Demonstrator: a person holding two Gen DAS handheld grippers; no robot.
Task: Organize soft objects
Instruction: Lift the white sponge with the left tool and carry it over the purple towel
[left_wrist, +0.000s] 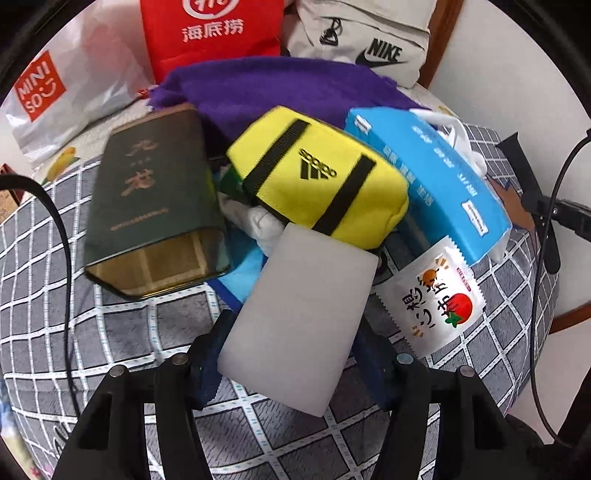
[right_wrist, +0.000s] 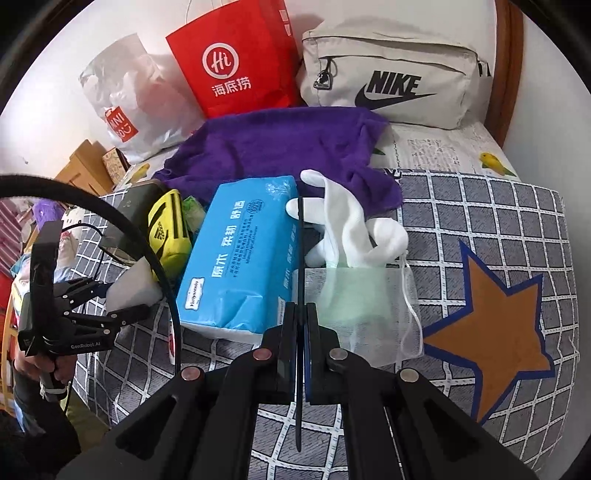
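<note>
Nearest to me, my left gripper (left_wrist: 291, 354) has the white foam block (left_wrist: 299, 317) between its blue fingers (left_wrist: 373, 365); the pads sit against its two long sides near the lower end, so I judge it gripped, though I cannot see how firmly they press. The block tilts up and away from me, its far end close under the yellow Adidas pouch (left_wrist: 321, 181). It looks light and spongy, so I expect it to compress and perhaps twist in the jaws. Holding low on a long piece leaves the far end free to swing, and a hold nearer the middle would steady it.

My right gripper (right_wrist: 301, 325) is fully closed, jaws together and holding nothing, with a thin black strip (right_wrist: 300, 314) running along the seam. It hangs over the checked bedspread (right_wrist: 480, 206), just in front of the white mesh drawstring bag (right_wrist: 369, 306) and the blue tissue pack (right_wrist: 240, 258).

Beyond the block, the white sauce sachet (left_wrist: 432, 306) lies flat to its right; it is thin and slick, best pinched by an edge. The tissue pack is soft but bulky, so I would take it across its narrow side. The white gloves (right_wrist: 351, 225) draped over it are limp and can be pinched anywhere. The dark green tin (left_wrist: 155, 199) to the left looks rigid, not one of the soft things.

Further back lies the purple towel (right_wrist: 280, 147), floppy and best bunched. Behind it stand the Miniso bag (right_wrist: 129, 107), the red paper bag (right_wrist: 236, 62) and the beige Nike bag (right_wrist: 391, 77).
</note>
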